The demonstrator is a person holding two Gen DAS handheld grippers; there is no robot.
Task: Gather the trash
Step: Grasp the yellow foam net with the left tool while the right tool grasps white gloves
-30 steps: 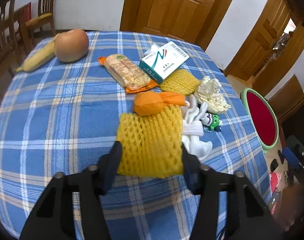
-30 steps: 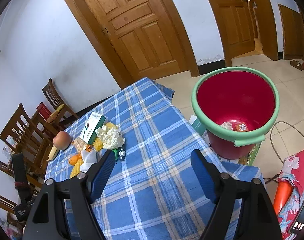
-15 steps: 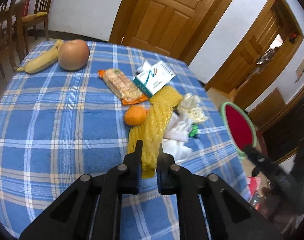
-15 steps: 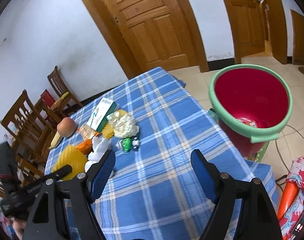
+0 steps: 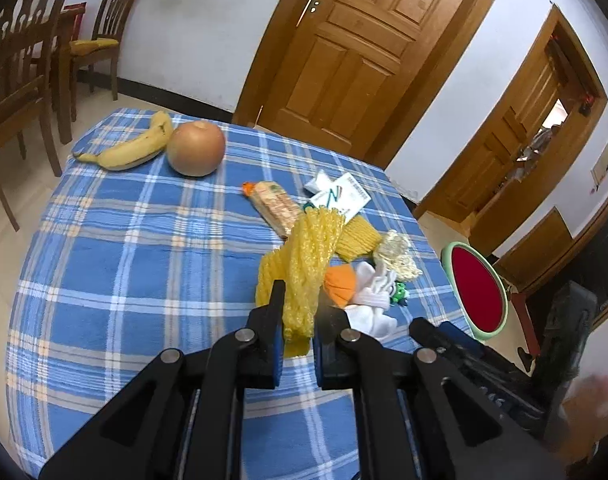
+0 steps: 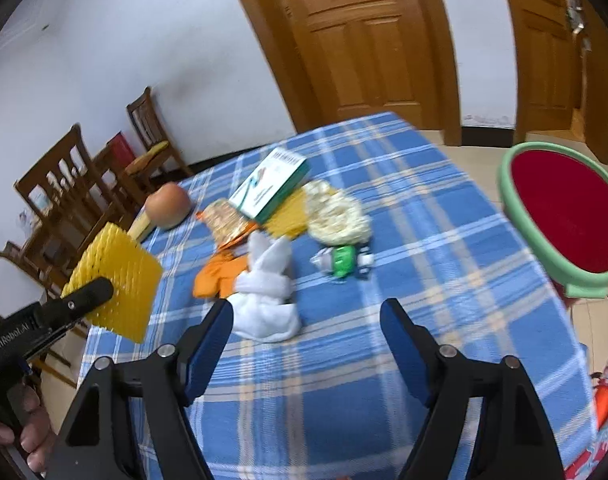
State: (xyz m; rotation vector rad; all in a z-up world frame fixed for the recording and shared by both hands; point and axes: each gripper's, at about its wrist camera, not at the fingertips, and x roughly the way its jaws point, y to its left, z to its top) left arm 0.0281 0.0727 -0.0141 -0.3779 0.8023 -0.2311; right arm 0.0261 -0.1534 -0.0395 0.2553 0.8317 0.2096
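Yellow foam fruit net [image 5: 310,256] is clamped in left gripper [image 5: 298,320] and lifted clear; right gripper [image 6: 306,320], jaws just narrowing with nothing between, is aimed at white tissue wad [image 6: 266,304]; carry to red bucket [image 6: 564,216] is needed next.

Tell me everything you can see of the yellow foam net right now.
The yellow foam net is a soft sleeve of bright yellow mesh, the kind wrapped round fruit. The left gripper is shut on its lower end, squeezing it into a narrow fold between the fingers. In the right wrist view it is lifted clear of the table, fanning out wide above the grip, at the table's edge away from the bucket. Only the fingers touch it.
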